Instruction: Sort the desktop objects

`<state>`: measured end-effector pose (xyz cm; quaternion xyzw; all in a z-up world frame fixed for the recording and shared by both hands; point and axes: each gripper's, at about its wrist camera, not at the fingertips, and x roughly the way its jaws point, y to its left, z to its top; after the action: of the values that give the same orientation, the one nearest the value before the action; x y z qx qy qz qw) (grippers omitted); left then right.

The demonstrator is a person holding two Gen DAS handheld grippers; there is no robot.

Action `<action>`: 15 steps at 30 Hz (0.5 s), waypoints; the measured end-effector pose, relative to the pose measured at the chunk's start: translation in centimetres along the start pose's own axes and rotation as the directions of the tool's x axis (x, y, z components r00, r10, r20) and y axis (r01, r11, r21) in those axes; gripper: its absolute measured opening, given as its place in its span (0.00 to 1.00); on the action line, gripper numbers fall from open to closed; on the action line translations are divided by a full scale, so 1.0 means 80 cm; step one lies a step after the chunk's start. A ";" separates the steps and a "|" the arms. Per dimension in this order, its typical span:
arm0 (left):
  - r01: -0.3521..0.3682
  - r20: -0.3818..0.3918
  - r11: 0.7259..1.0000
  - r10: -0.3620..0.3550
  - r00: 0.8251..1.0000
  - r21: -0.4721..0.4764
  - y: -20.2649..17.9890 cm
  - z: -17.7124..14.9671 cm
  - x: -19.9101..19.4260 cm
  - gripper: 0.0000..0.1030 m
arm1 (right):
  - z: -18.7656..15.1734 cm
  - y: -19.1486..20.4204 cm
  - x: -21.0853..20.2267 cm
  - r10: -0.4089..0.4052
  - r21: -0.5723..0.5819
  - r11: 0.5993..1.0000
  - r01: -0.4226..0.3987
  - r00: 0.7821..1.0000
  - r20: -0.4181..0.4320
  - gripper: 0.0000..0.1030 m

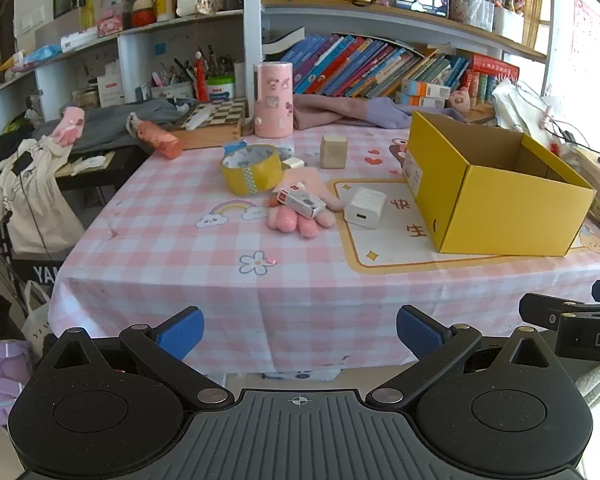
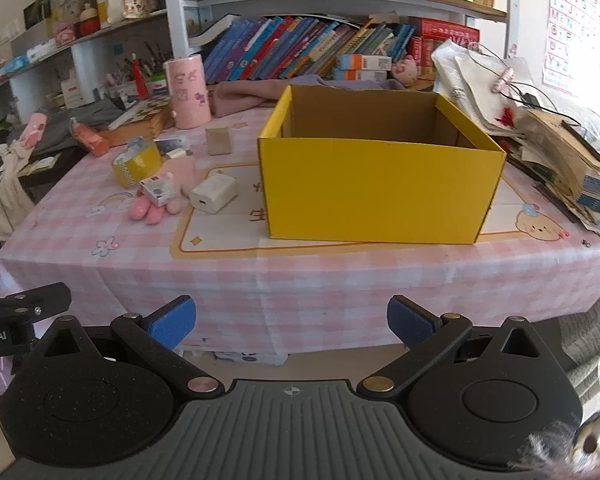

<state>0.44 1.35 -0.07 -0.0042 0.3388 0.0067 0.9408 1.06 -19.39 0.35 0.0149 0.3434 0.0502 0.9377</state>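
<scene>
bag [image 1: 40, 276]: "YA" | alphabet poster [image 2: 575, 20]: letters | mat [image 1: 383, 240]: 快, 生

Open yellow box [image 2: 379, 192] stands upright; white charger [image 1: 364, 208], tape roll [image 1: 252, 172], seemingly wooden block [image 1: 333, 152] lie left.

Matt yellow cardboard box [image 2: 379, 188] – raw brown inside; fuzzy pink plush glove [image 1: 300, 220]; smooth white plastic charger [image 1: 365, 208]; glossy tape roll [image 1: 252, 168]; checked cloth on the counter [image 1: 180, 264].
</scene>
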 end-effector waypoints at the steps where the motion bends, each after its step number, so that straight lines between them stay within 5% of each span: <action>1: 0.000 0.001 1.000 0.000 1.000 0.001 0.000 0.001 0.000 1.00 | 0.000 0.001 0.000 0.001 -0.004 1.000 -0.001 1.000 0.002 1.00; 15: -0.002 0.010 1.000 0.002 1.000 0.022 0.001 0.007 0.004 1.00 | 0.007 0.009 0.001 -0.004 -0.026 1.000 0.004 1.000 0.027 1.00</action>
<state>1.03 1.43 0.19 0.0065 0.3344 0.0040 0.9424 1.42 -18.66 0.75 0.0028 0.3302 0.0525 0.9425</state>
